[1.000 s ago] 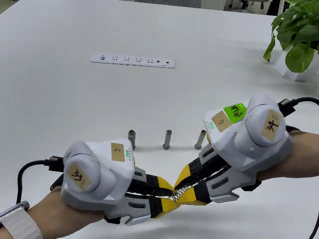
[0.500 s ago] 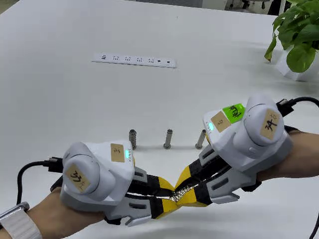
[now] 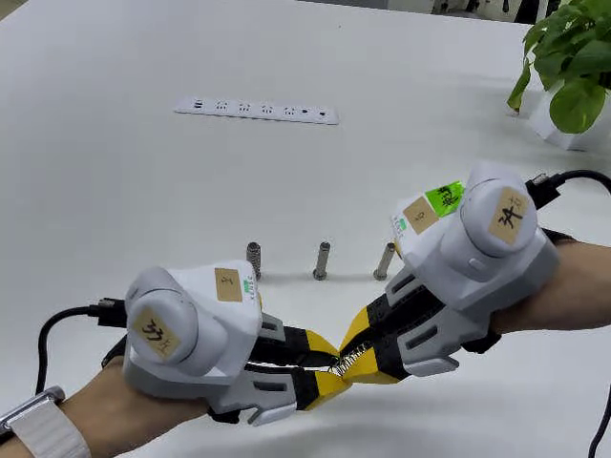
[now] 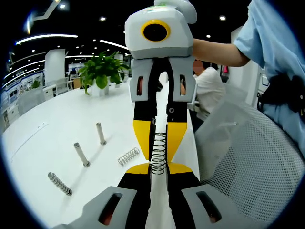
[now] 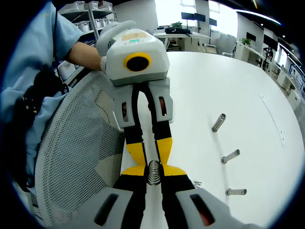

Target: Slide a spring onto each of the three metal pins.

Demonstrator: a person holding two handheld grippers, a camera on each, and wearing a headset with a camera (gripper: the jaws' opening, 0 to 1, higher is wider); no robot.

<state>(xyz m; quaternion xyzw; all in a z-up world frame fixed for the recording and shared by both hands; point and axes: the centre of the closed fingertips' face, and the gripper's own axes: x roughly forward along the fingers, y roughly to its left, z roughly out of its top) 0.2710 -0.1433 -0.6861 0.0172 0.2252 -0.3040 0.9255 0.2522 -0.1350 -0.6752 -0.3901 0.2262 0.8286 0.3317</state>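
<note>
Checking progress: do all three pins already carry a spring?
No, in the head view the middle pin and the right-hand pin stand bare.

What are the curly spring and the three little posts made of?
The spring looks like thin steel wire: silvery, shiny, wound in coils. The pins look like solid metal too, grey and smooth with a dull shine, probably steel. I can't be sure which metal from looks alone.

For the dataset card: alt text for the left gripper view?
The left gripper and right gripper pinch one spring between them, tip to tip, over a white table. At left stand three metal pins, the nearest already wearing a spring; a loose spring lies beside them.
</note>
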